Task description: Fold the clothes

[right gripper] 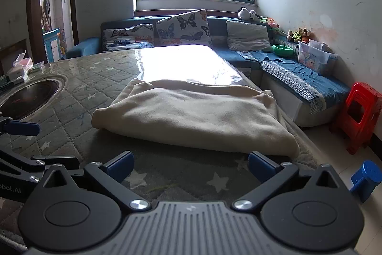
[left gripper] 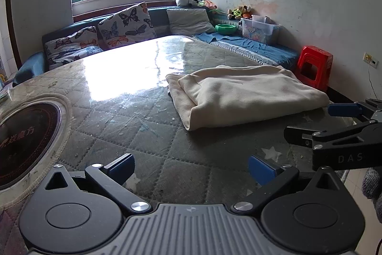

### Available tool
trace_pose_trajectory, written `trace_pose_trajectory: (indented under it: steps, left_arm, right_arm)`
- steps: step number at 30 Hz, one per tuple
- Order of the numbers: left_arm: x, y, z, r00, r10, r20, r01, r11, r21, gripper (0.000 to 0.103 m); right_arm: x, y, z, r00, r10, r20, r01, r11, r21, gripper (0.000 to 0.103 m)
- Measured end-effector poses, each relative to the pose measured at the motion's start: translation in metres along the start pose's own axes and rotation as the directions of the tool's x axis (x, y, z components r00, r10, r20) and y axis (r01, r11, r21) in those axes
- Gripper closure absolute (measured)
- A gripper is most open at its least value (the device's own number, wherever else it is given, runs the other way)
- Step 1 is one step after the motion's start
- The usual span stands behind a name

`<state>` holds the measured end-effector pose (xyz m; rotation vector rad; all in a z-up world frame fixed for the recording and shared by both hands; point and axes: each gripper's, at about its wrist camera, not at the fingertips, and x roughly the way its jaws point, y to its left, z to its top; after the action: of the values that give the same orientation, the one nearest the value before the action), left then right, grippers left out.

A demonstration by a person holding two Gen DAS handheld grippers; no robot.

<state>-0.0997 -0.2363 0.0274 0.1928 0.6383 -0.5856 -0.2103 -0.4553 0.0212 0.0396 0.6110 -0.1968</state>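
A cream garment (left gripper: 248, 94) lies folded into a thick rectangle on the quilted grey-green table cover (left gripper: 148, 140); in the right wrist view the same garment (right gripper: 195, 114) fills the middle. My left gripper (left gripper: 191, 167) is open over bare cover, short of the garment and to its left, with nothing between its blue pads. My right gripper (right gripper: 191, 166) is open too, just short of the garment's near edge and apart from it. In the left wrist view the right gripper (left gripper: 317, 122) reaches in from the right edge.
A round dark induction hob (left gripper: 21, 140) is set into the table at the left. A blue corner sofa (right gripper: 298, 78) with butterfly cushions wraps behind. A red plastic stool (right gripper: 358, 114) stands on the floor at the right. Small boxes (right gripper: 19, 71) sit at the table's far left.
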Motion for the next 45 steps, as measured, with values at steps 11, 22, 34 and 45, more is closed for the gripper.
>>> trace_pose_trajectory:
  steps: [11, 22, 34, 45]
  left_arm:
    - [-0.010, -0.004, -0.004, 1.000, 0.003, 0.020, -0.003, 1.000, 0.002, 0.000]
    - [-0.017, -0.014, -0.008, 1.000, -0.007, 0.026, 0.006, 1.000, 0.018, 0.000]
    - [-0.023, -0.018, -0.010, 1.000, -0.006, 0.031, 0.005, 1.000, 0.025, 0.000]
    - [-0.024, -0.019, -0.012, 1.000, -0.004, 0.028, 0.003, 1.000, 0.025, 0.000]
  right_arm:
    - [-0.010, 0.005, -0.005, 1.000, -0.007, 0.009, 0.007, 1.000, -0.007, 0.000]
    - [-0.016, 0.007, -0.010, 1.000, -0.012, 0.015, 0.013, 1.000, -0.012, 0.000]
    - [-0.023, 0.009, -0.012, 1.000, -0.010, 0.025, 0.011, 1.000, -0.014, 0.000]
    - [-0.025, 0.008, -0.015, 0.999, -0.010, 0.031, 0.010, 1.000, -0.007, 0.000]
